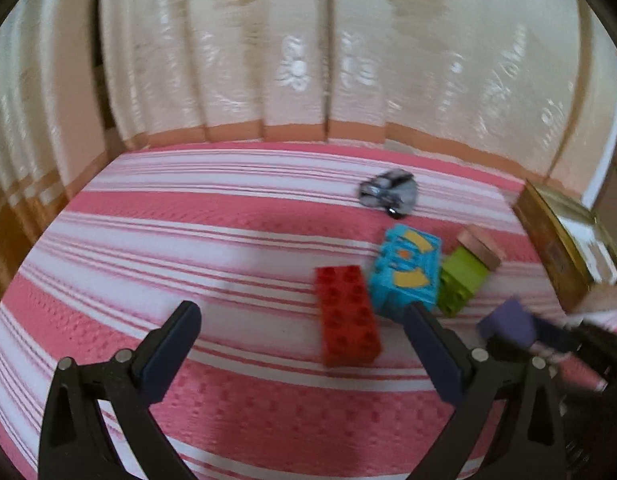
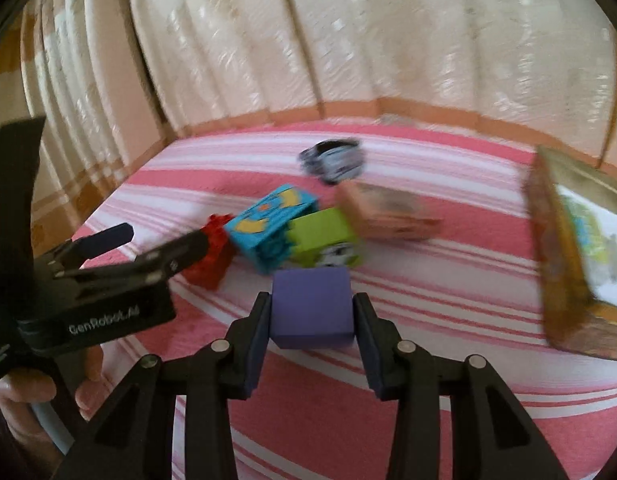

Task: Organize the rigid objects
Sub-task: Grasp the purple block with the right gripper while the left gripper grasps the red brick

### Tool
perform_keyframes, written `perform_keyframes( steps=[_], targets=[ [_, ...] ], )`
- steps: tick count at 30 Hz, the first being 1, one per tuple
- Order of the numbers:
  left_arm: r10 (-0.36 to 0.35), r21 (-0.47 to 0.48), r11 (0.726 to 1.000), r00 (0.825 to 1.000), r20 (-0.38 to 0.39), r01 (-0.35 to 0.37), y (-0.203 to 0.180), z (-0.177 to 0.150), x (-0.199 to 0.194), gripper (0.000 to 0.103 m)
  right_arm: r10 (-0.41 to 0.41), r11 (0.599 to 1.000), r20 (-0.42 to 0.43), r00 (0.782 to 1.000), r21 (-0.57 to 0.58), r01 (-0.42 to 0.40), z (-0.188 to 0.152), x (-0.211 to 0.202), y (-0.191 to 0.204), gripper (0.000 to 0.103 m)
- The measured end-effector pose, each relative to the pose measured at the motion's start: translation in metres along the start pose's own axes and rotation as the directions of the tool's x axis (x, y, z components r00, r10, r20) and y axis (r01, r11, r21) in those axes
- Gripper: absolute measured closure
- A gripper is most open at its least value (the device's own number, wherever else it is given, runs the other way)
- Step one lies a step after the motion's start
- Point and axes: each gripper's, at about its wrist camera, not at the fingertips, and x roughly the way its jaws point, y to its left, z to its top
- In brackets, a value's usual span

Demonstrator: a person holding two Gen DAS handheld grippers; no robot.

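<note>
Your right tool [image 2: 312, 312] squeezes the purple block [image 2: 311, 307], your left tool [image 1: 304, 332] is open, and the other toys still lie mid-frame outside the box [image 2: 564, 264].

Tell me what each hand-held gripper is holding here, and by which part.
The right hand-held gripper has the purple cube between its pads, clamped by two opposite side faces. The left hand-held gripper is open and holds nothing.
</note>
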Motion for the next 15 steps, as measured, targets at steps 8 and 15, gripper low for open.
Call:
perform_keyframes(
  steps=[8, 15],
  targets=[
    [-0.01, -0.038, 0.999, 0.991, -0.13, 0.005, 0.001, 0.001, 0.026, 0.018, -0.069, 0.998, 0.07, 0.995, 0.0, 0.069, 0.001, -0.018, -0.02, 0.059],
    [0.036, -0.024, 0.999, 0.987, -0.157, -0.041, -0.009, 0.004, 0.035, 0.028, -0.071, 0.997, 0.095, 0.993, -0.015, 0.073, 0.001, -0.022, -0.02, 0.059]
  ],
)
